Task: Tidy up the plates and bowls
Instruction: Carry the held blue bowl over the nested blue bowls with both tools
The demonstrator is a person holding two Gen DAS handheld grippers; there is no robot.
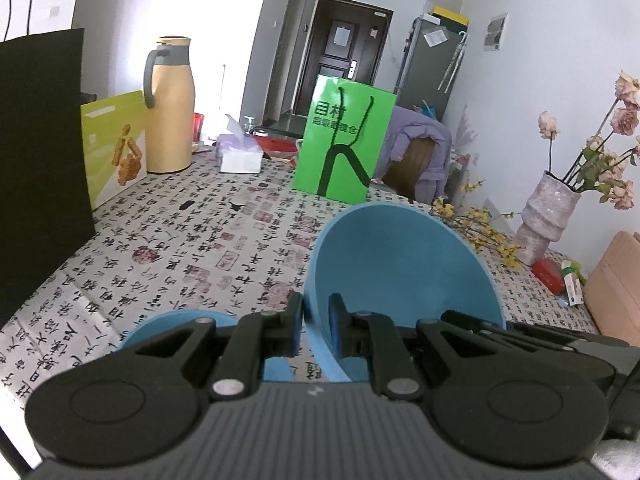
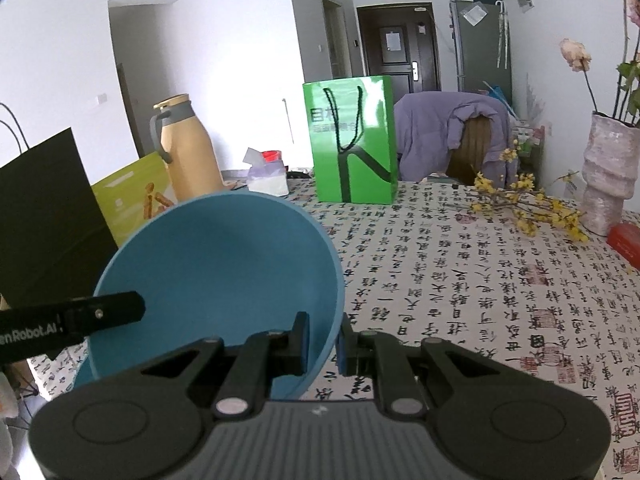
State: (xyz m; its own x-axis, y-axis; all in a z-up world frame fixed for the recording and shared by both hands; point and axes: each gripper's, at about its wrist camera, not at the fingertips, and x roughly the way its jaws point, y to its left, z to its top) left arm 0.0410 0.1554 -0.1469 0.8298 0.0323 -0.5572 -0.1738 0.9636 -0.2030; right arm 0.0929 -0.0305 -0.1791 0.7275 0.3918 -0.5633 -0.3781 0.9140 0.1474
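While both grippers pinch one blue bowl (image 1: 400, 264) rim, left fingers (image 1: 296, 320) closed, right fingers (image 2: 302, 336) closed, tilted above table (image 2: 460, 280)

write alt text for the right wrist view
The right gripper clamps the rim of a tilted blue bowl above a calligraphy-print tablecloth; the left gripper reaches in from the left. A green bag stands behind.

White walls (image 2: 240, 60) enclose the room. A dark door (image 1: 342, 56) stands at 12 o'clock, a grey refrigerator (image 1: 432, 64) at 1 o'clock. A purple jacket (image 2: 448, 128) drapes a wooden chair (image 2: 472, 148). Strong daylight enters from 10 o'clock.
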